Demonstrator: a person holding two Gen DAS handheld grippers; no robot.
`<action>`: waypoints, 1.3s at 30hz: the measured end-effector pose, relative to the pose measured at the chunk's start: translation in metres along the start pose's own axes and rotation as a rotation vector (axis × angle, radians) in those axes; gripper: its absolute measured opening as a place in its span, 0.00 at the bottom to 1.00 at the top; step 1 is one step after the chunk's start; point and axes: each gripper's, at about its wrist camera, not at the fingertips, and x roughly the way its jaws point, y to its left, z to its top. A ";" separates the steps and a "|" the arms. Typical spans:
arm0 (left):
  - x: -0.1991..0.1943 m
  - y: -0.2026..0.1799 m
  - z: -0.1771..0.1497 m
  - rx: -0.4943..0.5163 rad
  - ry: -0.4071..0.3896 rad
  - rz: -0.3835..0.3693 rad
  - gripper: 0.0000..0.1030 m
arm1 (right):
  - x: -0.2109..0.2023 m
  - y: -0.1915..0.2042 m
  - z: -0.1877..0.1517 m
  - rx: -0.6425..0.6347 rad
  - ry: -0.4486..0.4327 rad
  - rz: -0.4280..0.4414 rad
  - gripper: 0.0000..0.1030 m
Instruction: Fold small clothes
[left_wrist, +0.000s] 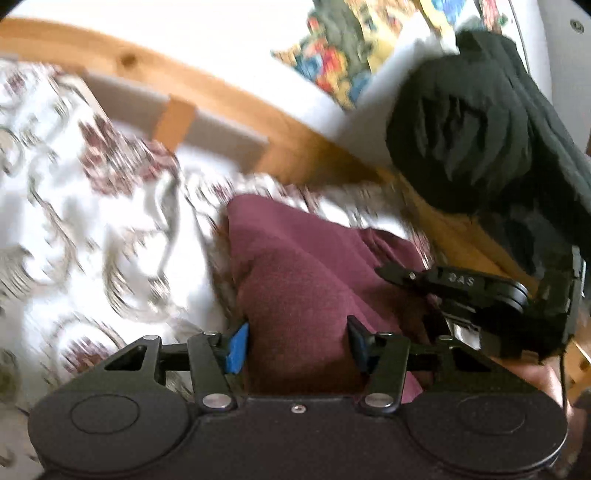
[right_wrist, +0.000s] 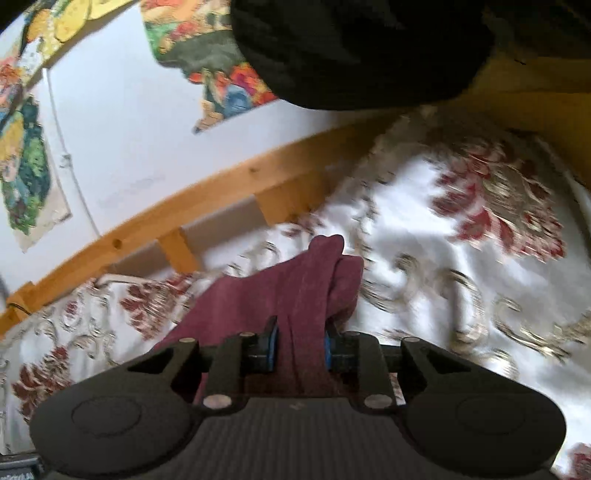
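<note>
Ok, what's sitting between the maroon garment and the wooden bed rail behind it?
In the right wrist view, only a strip of the floral bedspread lies between the maroon garment and the wooden rail. The left wrist view shows the same, though blurred.

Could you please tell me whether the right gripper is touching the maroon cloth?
Touching: in the right wrist view, the right gripper pinches the maroon cloth between both blue pads.

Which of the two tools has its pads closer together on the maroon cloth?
The right tool: its pads pinch a narrow bunch of maroon cloth. The left tool stands wider.
</note>
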 end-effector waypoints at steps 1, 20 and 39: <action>-0.003 0.002 0.003 0.003 -0.021 0.013 0.54 | 0.004 0.008 0.003 -0.019 -0.002 0.014 0.24; -0.007 0.071 0.017 -0.133 -0.087 0.174 0.54 | 0.085 0.048 -0.004 -0.137 0.065 0.015 0.36; 0.001 0.075 0.011 -0.142 -0.032 0.190 0.63 | 0.037 0.063 -0.069 -0.437 0.097 -0.082 0.99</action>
